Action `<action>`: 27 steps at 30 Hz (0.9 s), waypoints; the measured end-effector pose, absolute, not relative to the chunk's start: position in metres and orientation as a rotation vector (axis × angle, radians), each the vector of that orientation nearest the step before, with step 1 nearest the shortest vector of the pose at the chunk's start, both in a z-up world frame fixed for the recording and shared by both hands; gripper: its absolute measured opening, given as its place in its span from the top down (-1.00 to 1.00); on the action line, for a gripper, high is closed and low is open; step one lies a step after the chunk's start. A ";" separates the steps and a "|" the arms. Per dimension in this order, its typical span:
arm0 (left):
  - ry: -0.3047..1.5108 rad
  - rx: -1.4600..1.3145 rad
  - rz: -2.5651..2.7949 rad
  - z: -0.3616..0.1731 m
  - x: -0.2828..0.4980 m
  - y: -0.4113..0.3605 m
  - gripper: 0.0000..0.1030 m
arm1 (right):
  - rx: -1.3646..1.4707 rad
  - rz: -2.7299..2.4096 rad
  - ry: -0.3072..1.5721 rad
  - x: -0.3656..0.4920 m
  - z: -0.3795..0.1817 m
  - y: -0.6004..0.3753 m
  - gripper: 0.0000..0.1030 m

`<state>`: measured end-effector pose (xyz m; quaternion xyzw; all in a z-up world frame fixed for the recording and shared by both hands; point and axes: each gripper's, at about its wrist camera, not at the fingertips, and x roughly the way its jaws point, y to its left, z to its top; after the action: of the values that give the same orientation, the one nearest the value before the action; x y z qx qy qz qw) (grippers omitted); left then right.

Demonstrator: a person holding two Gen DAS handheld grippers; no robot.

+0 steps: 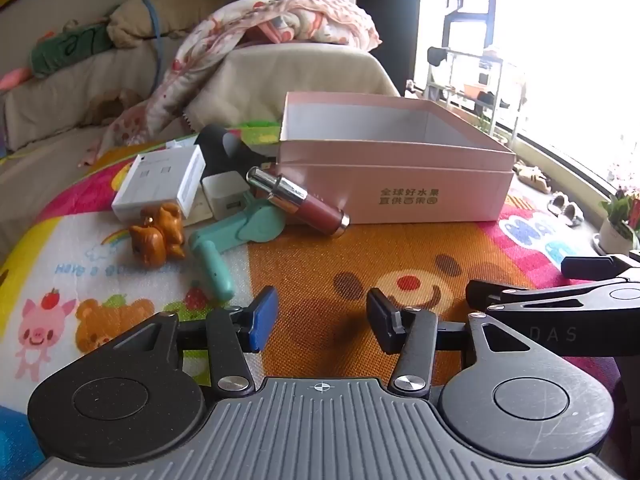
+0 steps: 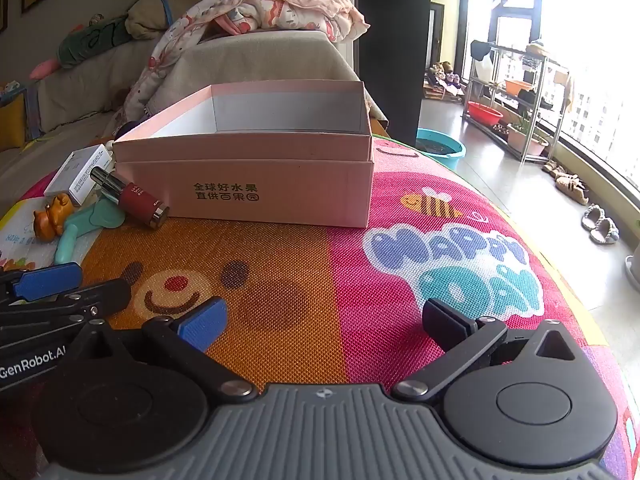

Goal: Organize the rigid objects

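An open pink box stands on the colourful play mat. Left of it lies a heap of small objects: a red tube with a silver cap, a teal folding fan, a brown animal figurine, a white box, a white charger and a black object. My left gripper is open and empty, low over the mat in front of the heap. My right gripper is open and empty, in front of the box.
A covered sofa with a floral blanket stands behind the mat. On the right are the floor, a shelf rack, a teal basin, slippers and potted plants. The right gripper's fingers show in the left wrist view.
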<state>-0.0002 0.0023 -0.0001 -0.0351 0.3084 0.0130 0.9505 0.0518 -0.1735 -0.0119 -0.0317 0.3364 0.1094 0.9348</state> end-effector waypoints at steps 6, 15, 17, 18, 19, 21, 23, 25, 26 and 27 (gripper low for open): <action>0.628 -0.043 0.036 0.000 0.000 0.001 -0.05 | -0.061 0.225 0.685 0.052 -0.012 -0.174 -1.00; 0.628 -0.044 0.035 0.000 0.000 0.001 -0.05 | -0.060 0.225 0.687 0.052 -0.012 -0.173 -1.00; 0.628 -0.043 0.036 0.000 0.000 0.001 -0.05 | -0.060 0.225 0.687 0.052 -0.012 -0.173 -1.00; 0.628 -0.044 0.036 0.000 0.000 0.001 -0.05 | -0.060 0.225 0.687 0.052 -0.012 -0.174 -1.00; 0.628 -0.045 0.035 0.000 0.000 0.001 -0.05 | -0.060 0.225 0.687 0.052 -0.012 -0.174 -1.00; 0.628 -0.044 0.036 0.000 0.000 0.001 -0.05 | -0.060 0.225 0.687 0.052 -0.012 -0.174 -1.00; 0.629 -0.043 0.036 0.000 0.000 0.001 -0.05 | -0.060 0.225 0.687 0.052 -0.012 -0.174 -1.00; 0.629 -0.043 0.036 0.000 0.000 0.001 -0.05 | -0.060 0.225 0.687 0.052 -0.012 -0.174 -1.00; 0.629 -0.043 0.036 0.000 0.000 0.001 -0.05 | -0.060 0.225 0.687 0.052 -0.012 -0.173 -1.00; 0.629 -0.043 0.036 0.000 0.000 0.000 -0.05 | -0.060 0.225 0.687 0.052 -0.012 -0.174 -1.00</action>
<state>-0.0001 0.0003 -0.0003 -0.0212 0.3091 0.0176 0.9506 0.0521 -0.1735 -0.0124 -0.0293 0.3359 0.1102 0.9350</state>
